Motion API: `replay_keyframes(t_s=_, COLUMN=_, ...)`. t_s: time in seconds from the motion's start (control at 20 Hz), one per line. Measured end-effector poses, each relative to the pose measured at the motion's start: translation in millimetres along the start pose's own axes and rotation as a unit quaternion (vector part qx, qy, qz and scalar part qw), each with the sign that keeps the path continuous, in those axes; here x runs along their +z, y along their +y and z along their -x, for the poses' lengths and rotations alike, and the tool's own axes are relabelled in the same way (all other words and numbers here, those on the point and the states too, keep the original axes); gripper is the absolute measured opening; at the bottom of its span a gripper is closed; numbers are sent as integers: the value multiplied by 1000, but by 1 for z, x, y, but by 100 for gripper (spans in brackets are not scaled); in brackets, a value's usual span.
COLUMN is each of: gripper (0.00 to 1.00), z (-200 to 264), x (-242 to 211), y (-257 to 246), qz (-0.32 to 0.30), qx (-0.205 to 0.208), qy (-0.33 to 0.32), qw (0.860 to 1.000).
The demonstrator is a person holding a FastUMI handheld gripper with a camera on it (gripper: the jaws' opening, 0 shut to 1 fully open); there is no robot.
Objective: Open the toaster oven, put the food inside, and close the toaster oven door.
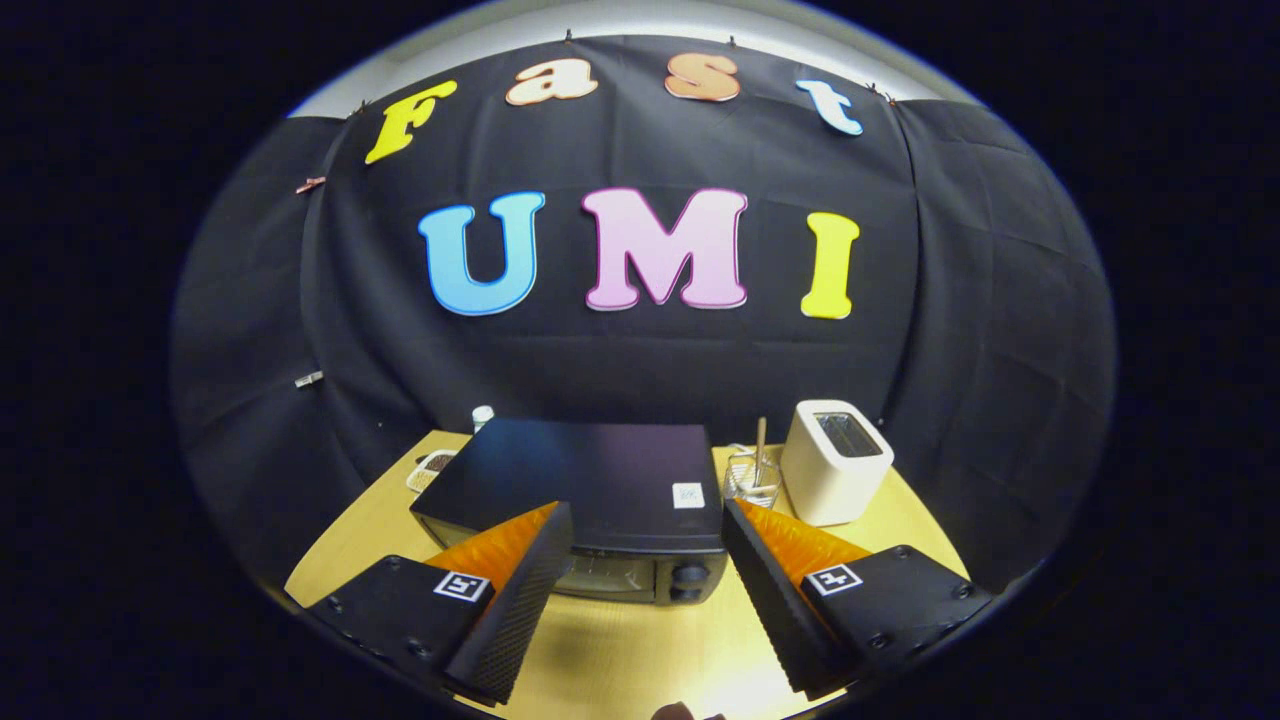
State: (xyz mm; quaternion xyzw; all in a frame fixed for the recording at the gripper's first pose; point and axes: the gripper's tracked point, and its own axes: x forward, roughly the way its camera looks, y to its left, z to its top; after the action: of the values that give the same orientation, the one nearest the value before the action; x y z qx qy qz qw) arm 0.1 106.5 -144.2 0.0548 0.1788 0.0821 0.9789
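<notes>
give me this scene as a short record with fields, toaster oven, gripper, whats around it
toaster oven: black toaster oven on the wooden table, just ahead of the fingers, door shut, knobs on the front at its right end
gripper: gripper open, fingers spread wide with nothing between them, aimed at the oven's front
right of oven: white slot toaster, standing apart from the oven
between oven and toaster: clear glass container with a stick standing in it
behind oven, left: small tray and a small bottle
task state: door not yet opened
</notes>
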Motion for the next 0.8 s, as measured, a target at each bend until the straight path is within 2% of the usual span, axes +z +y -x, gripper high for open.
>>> replay_keyframes(t_s=0.5, gripper=98, z=38, x=102, y=-100, qz=9, qx=-23, qy=-103, qw=994)
replay_keyframes(t_s=0.8, gripper=98, z=57, x=129, y=-146, qz=-10, qx=-38, qy=-136, qw=990)
